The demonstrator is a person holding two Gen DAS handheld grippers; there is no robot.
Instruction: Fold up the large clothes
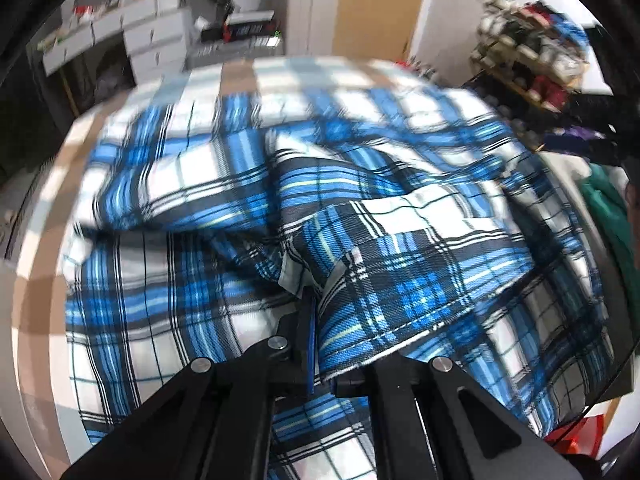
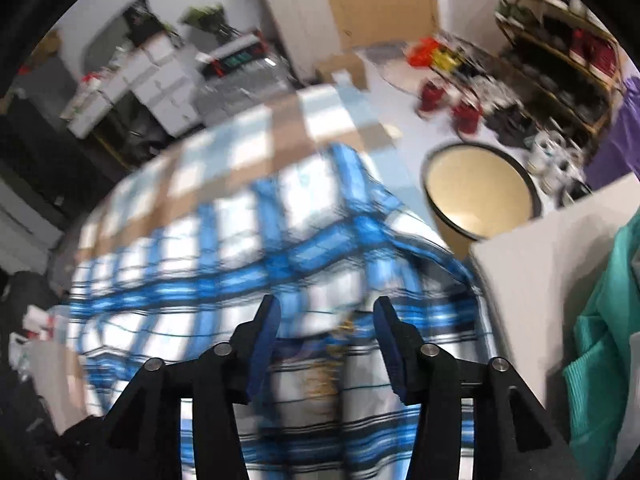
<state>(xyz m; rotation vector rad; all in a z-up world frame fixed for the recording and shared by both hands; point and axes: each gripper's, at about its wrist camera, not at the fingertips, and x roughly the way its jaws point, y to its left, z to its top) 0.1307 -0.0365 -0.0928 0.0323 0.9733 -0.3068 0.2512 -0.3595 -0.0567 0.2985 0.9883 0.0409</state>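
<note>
Plaid shirt (image 1: 280, 184), spread rumpled on the checked table (image 1: 36, 264): a hemmed fold is pinched by the left hand-held gripper (image 1: 316, 344), while the right hand-held gripper (image 2: 325, 316) is held half-open above it, empty.

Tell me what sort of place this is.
Probably a cluttered storage or work room, not a tidy home: open shelves crammed with goods, white drawer cabinets along the wall, and a checked-cloth table where a blue plaid shirt is spread for folding.

Round tan bin (image 2: 480, 192), green garment (image 2: 600, 340)
</note>
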